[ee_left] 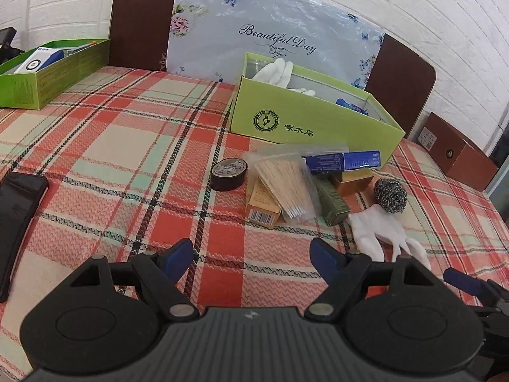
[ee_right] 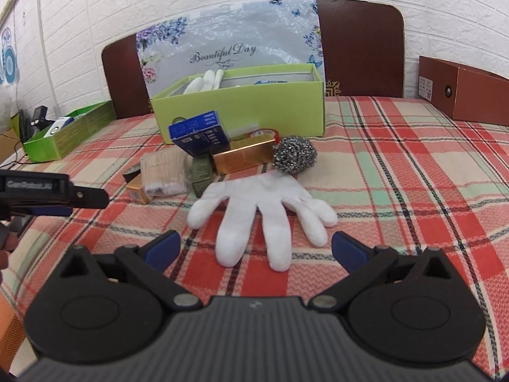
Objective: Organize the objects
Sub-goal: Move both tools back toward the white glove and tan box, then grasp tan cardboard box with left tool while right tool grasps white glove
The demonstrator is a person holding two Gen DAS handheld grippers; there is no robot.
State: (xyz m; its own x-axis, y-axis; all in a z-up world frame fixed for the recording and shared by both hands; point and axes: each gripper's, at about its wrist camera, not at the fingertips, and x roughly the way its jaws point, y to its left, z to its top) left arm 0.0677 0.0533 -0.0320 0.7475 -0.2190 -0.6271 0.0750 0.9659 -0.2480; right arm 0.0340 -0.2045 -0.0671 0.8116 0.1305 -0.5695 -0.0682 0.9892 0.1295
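"Beautiful Day" on floral board (ee_left: 273, 19)

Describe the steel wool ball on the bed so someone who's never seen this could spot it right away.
Start at the big open lime-green box standing on the plaid cloth. Just in front of its right corner lies a small pile of items. The steel wool ball sits at the pile's right end, beside a shiny gold box and touching the white glove; it alone is round, silvery, tangled wire.

Each gripper is matte black plastic: a ribbed grey-black centre plate (a small pale emblem on it), two round housings, and silver pivot screws on angled link arms. The left gripper (ee_left: 251, 256) and right gripper (ee_right: 256, 250) carry blue finger pads.
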